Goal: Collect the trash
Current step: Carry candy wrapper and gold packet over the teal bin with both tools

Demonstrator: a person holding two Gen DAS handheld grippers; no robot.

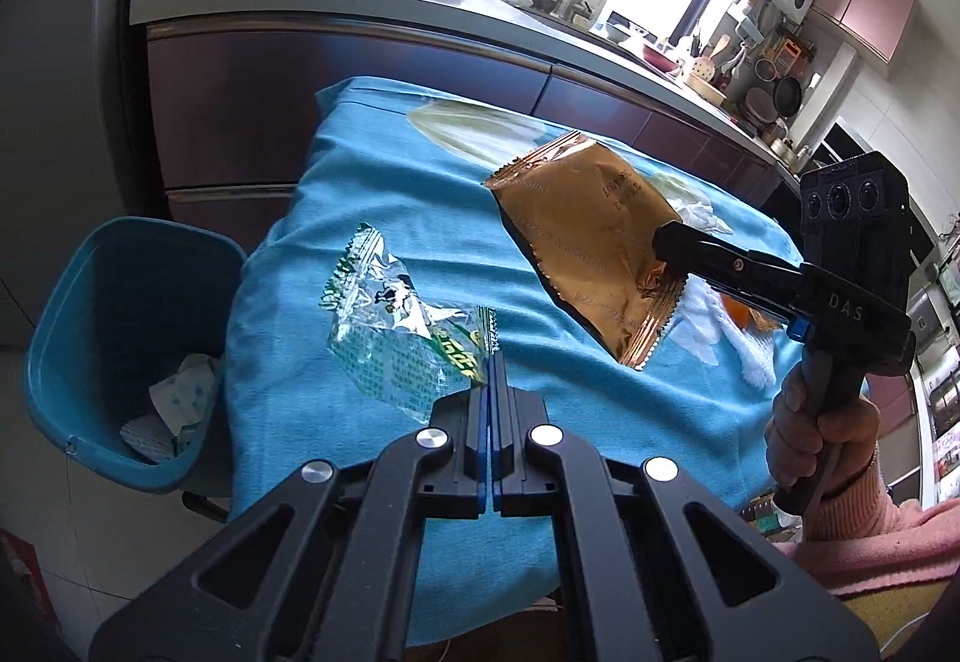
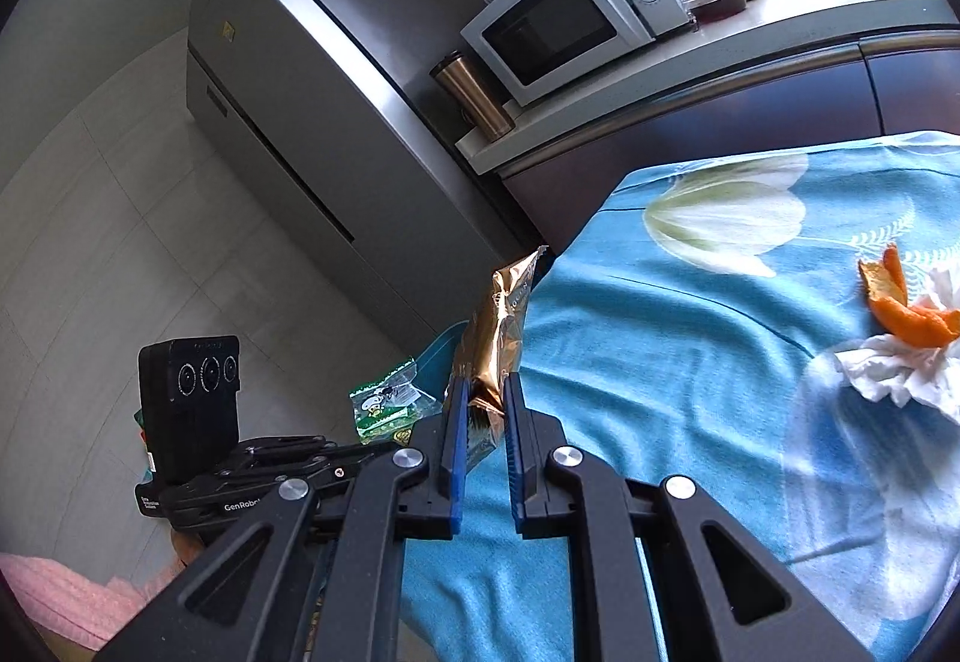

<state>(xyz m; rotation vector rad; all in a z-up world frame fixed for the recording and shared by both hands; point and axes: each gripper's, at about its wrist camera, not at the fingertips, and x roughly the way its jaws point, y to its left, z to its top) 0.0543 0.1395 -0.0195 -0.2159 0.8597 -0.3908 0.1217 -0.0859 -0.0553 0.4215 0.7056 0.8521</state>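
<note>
My left gripper (image 1: 491, 362) is shut on a corner of a clear green-printed wrapper (image 1: 396, 326), lifted above the blue flowered tablecloth (image 1: 372, 182). My right gripper (image 2: 485, 392) is shut on the crumpled end of a gold foil bag (image 2: 501, 326), which stands up between its pads. From the left wrist view the gold foil bag (image 1: 582, 242) hangs from the right gripper (image 1: 669, 257) over the cloth. The green wrapper (image 2: 387, 404) also shows in the right wrist view, past the table's left edge. An orange peel (image 2: 900, 302) and a crumpled white tissue (image 2: 894, 368) lie on the cloth at the right.
A blue bin (image 1: 120, 338) with paper scraps inside stands on the floor left of the table. Behind are a dark cabinet with a counter (image 1: 372, 8), a microwave (image 2: 570, 20), a metal tumbler (image 2: 474, 98) and a grey fridge (image 2: 312, 80). A person's hand (image 1: 822, 440) in a pink sleeve holds the right gripper.
</note>
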